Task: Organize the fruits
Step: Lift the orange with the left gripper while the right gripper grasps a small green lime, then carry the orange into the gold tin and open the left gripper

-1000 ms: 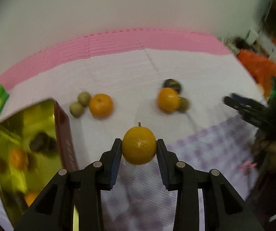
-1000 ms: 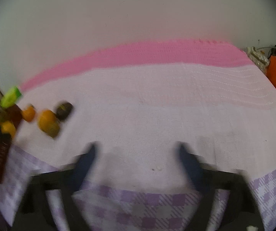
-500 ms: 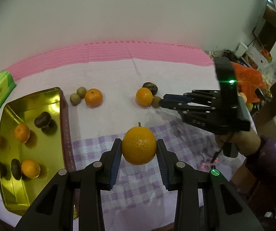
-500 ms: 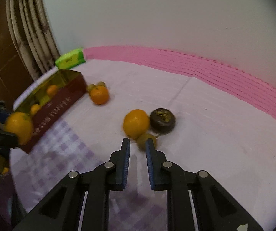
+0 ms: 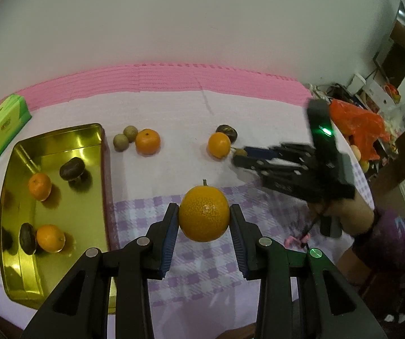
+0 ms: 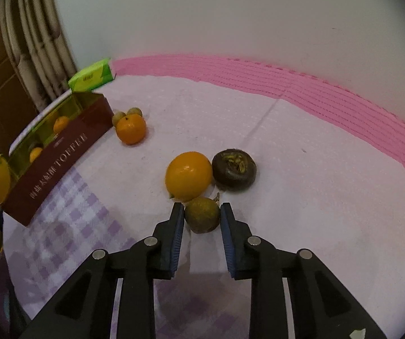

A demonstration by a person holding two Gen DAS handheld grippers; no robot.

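My left tool (image 5: 204,217) is clamped on a big orange (image 5: 204,217), both pads pressed to its sides, held up over the checked part of the worktop (image 5: 180,118), just right of the gold tin (image 5: 13,257). Stem points up.

Tin holds 2 small oranges (image 5: 39,186) and 2 dark brown fruits (image 5: 72,168); one pair sits toward the far end, the other toward the near end.

My right tool (image 6: 202,217) is open, pads on either side of a small greenish-brown fruit (image 6: 202,218) on the worktop. Small gaps show on both sides, so no grip. Right behind it, touching, is a yellow-orange fruit (image 6: 188,175), and beside that a dark round fruit (image 6: 234,167), close, contact unclear.

Further left, near the tin's red wall, an orange (image 6: 131,129) lies with 2 small tan fruits (image 6: 118,118) right behind it.

Green box (image 5: 5,121) sits at the far left corner by the pink strip (image 5: 174,77). Orange plastic bag (image 5: 357,124) off the worktop's right end.
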